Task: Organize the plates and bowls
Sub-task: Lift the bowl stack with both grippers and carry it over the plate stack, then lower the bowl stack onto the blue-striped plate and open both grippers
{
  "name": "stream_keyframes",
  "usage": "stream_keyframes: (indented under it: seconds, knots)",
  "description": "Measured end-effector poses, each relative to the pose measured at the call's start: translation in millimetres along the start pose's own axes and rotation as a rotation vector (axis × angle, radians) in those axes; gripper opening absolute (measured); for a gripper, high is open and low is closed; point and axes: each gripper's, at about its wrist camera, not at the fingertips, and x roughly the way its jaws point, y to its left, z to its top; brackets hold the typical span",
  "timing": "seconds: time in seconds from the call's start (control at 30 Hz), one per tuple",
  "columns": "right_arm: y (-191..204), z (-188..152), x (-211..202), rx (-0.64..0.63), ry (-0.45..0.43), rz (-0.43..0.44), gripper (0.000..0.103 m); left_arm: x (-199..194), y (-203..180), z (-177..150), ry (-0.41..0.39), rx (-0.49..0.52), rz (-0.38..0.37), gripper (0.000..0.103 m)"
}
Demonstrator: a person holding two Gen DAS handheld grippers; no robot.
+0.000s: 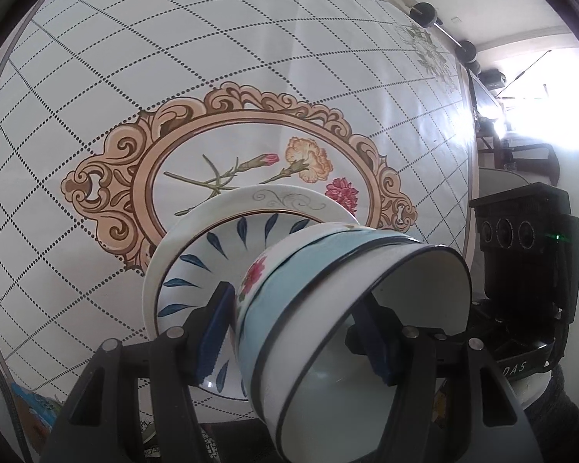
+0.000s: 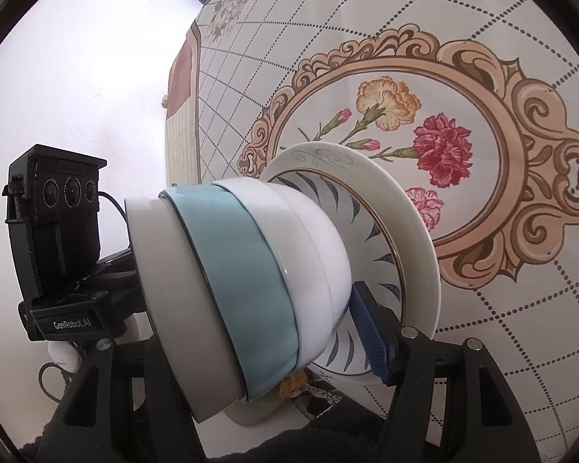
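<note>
A nested stack of bowls (image 1: 328,293) lies sideways between my left gripper's (image 1: 295,339) blue pads. One pad (image 1: 212,332) sits by the flowered bottom bowl; the other is inside the top bowl's mouth. Against the bowls' base are a blue-leaf plate (image 1: 197,262) and a larger white plate (image 1: 251,196). In the right wrist view the same bowls (image 2: 243,270) fill my right gripper (image 2: 266,339). Its right pad (image 2: 370,332) rests between the white bowl and the leaf plate (image 2: 386,262), with the white plate (image 2: 413,231) behind. The left finger is hidden. Both grippers are shut on the stack.
The table (image 1: 173,77) wears a white checked cloth with an ornate carnation medallion (image 2: 482,154). The other gripper's black camera housing (image 1: 521,254) stands right of the stack; in the right wrist view the left one's housing (image 2: 54,231) stands at the left. The table edge (image 2: 181,88) is close by.
</note>
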Motion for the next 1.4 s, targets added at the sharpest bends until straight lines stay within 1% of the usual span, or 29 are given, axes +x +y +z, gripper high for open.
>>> stream_keyframes:
  seconds: [0.3,0.63,0.9,1.07,1.4]
  knots:
    - [-2,4,26,0.02,0.015,-0.023,0.067,11,23,-2,0.026,-0.008,-0.008,0.059]
    - [-7,0,36,0.035,0.017,-0.039,0.067,19,30,-5,0.044,-0.005,-0.015,0.059]
    - [-9,-3,37,0.041,0.014,-0.035,0.067,19,32,-8,0.043,-0.011,-0.017,0.059]
    - [-6,-3,38,0.035,0.014,-0.051,0.066,19,33,-11,0.038,-0.025,-0.024,0.059]
    - [0,-4,41,0.035,0.009,-0.073,0.066,18,32,-15,0.013,-0.036,-0.001,0.059]
